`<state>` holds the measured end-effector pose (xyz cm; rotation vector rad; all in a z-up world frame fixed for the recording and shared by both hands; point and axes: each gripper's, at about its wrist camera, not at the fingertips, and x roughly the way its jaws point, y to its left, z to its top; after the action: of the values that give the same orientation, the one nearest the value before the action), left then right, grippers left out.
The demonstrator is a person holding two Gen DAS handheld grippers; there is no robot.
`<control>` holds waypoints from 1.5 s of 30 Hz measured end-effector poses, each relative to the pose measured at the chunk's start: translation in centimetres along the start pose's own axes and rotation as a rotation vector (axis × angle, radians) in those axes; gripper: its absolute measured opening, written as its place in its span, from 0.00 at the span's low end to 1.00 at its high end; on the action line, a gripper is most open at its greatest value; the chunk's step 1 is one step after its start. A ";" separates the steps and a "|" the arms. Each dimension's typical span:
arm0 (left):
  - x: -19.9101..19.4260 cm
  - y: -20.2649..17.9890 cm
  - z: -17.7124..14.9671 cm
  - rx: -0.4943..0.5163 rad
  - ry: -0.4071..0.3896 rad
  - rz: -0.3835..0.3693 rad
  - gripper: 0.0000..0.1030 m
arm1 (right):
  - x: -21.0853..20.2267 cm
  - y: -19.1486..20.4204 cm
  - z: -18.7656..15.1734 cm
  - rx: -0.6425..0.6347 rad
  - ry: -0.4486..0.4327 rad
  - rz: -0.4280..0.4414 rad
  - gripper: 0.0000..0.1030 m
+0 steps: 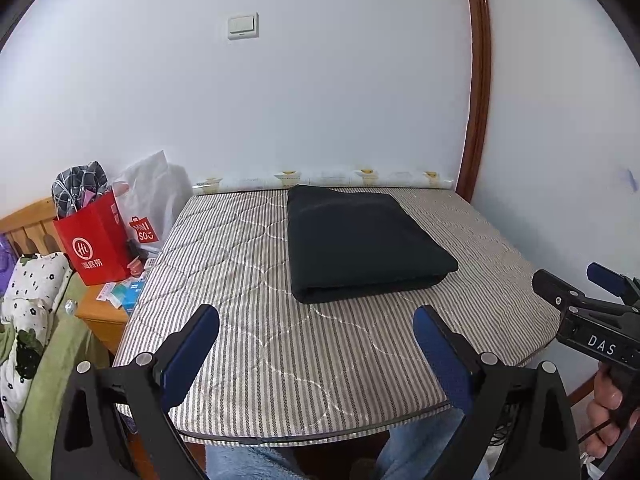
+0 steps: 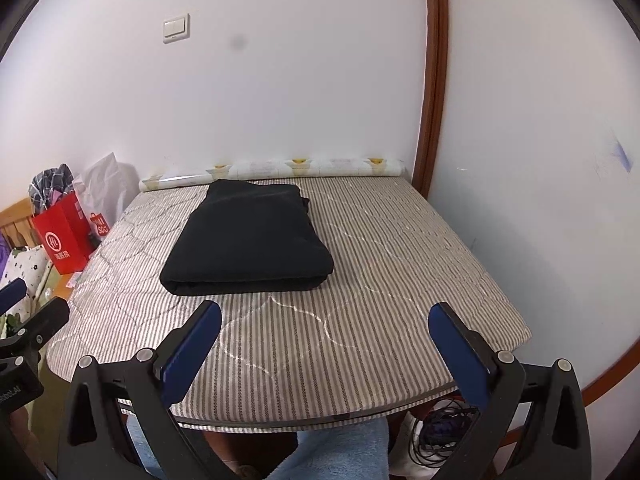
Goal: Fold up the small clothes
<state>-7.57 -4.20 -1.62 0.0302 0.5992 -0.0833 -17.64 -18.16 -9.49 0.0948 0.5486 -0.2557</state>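
Left wrist view: left gripper (image 1: 316,322), fingers spread wide, holding nothing; folded black garment (image 1: 366,242) on striped pad (image 1: 248,320), just ahead, apart from the fingertips. Right wrist view: right gripper (image 2: 325,320), likewise spread and unladen; garment ahead and leftward.

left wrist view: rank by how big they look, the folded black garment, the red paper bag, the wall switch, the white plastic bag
1. Folded black garment, clearly the largest.
2 and 3. Red paper bag and white plastic bag look similar; the red bag hides part of the white one, so no ranking.
4. Wall switch, smallest, though it is also farthest away.
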 end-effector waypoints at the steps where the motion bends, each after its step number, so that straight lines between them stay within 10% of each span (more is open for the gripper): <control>1: 0.0 0.0 0.0 -0.001 0.000 -0.001 0.95 | 0.0 0.0 0.0 0.000 0.000 0.001 0.99; 45: -0.2 0.9 0.0 -0.010 0.000 0.012 0.95 | 0.0 1.2 -0.3 -0.018 0.007 -0.016 0.99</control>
<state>-7.65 -3.25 -1.54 0.0245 0.5990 -0.0686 -17.45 -16.98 -9.69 0.0739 0.5589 -0.2657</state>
